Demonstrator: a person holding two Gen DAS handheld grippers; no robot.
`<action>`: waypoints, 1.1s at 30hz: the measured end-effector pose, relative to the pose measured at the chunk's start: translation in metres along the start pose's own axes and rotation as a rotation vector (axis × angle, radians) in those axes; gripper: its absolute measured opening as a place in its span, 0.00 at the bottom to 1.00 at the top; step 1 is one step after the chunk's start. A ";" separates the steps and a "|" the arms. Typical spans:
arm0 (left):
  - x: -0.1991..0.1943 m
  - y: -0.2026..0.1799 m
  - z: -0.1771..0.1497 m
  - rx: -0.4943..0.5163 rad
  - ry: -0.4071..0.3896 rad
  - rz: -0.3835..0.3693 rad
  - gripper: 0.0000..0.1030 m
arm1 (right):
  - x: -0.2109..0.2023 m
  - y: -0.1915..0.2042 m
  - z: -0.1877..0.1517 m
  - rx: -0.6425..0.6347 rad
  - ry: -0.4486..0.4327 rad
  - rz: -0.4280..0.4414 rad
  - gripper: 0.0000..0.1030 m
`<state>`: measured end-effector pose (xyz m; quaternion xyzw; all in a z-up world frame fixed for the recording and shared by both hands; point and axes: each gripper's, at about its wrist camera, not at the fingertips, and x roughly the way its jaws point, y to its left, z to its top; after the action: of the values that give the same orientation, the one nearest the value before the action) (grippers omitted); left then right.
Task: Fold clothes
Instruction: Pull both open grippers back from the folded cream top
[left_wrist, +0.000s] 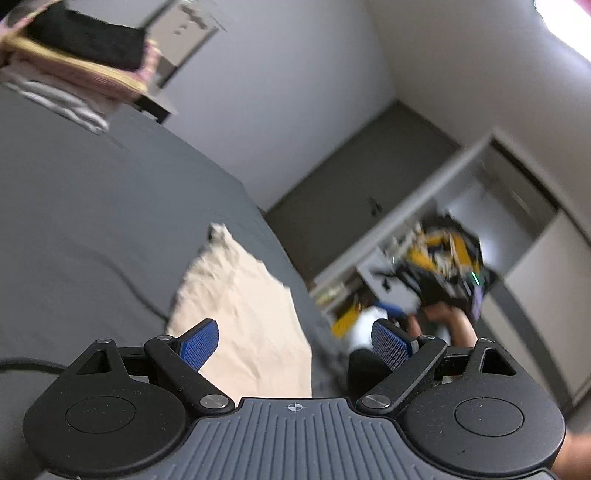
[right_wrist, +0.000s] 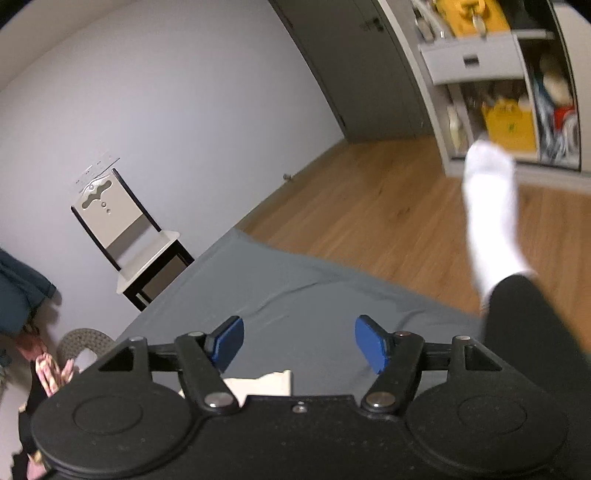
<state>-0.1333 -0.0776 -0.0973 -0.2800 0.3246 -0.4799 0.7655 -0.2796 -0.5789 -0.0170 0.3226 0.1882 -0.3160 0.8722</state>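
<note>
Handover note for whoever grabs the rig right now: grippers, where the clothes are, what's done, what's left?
Left gripper: open, empty, above the cream garment.
Right gripper: open, empty, over bare grey bed sheet.
Cream garment lies flat near the bed edge; only a corner of it shows in the right wrist view. Whether it is fully folded is unclear, as the image is blurred.
Stack of folded clothes sits at the far end of the bed, so some pieces look done.
More clothes show at the far left, state unclear.
Left: finish the cream piece, move it to the stack.
</note>
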 end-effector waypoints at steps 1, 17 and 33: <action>-0.006 0.003 0.003 -0.002 -0.015 -0.001 0.88 | -0.010 0.000 0.000 -0.023 0.001 -0.011 0.67; -0.032 0.002 0.026 0.141 0.041 0.111 0.88 | -0.191 0.037 0.034 -0.093 -0.017 0.091 0.80; -0.009 -0.054 -0.030 0.964 0.291 0.243 0.87 | -0.031 0.052 -0.120 -0.146 0.636 0.079 0.52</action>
<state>-0.1889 -0.0931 -0.0743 0.2139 0.1996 -0.5166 0.8047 -0.2819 -0.4532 -0.0637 0.3485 0.4607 -0.1512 0.8021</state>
